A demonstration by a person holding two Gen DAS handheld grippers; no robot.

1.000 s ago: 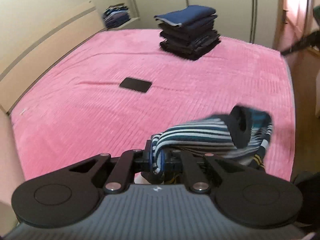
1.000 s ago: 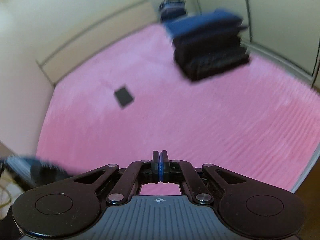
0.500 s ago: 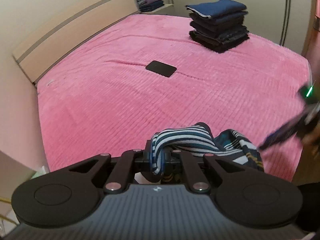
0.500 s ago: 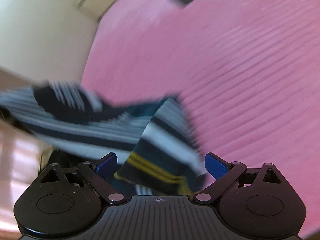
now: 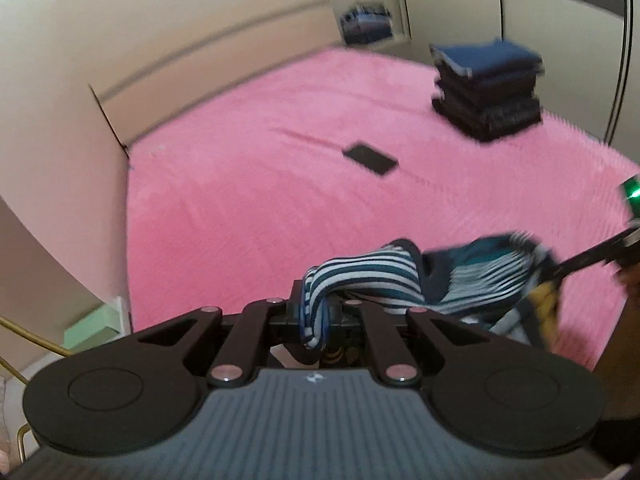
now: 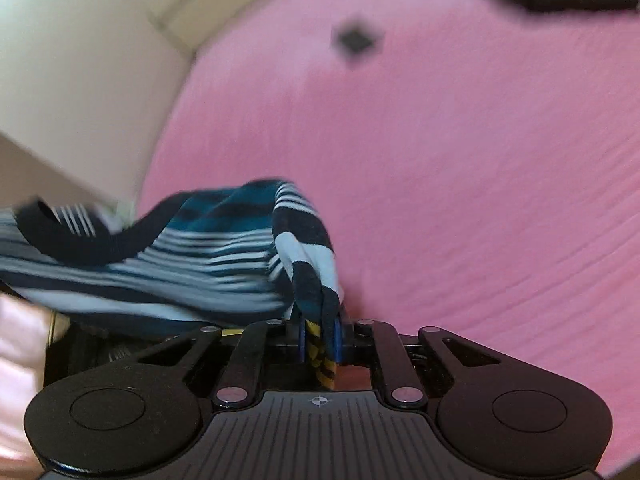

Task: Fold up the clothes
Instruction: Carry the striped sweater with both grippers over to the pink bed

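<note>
Spanning between both tools: striped garment (image 5: 372, 280) pinched in closed left hand-held gripper (image 5: 314, 316) at lower centre, other end clamped in closed right hand-held gripper (image 6: 319, 334). Long axis left-right, above near edge of pink bed (image 5: 248, 184); spreading probably next.

— Left wrist view: looking forward and down over the pink bed (image 5: 248, 184), headboard end far off.
— Right wrist view: much nearer, tilted steeply down (blurred). Shared: striped garment (image 6: 224, 248), dark phone (image 5: 371, 159).
</note>
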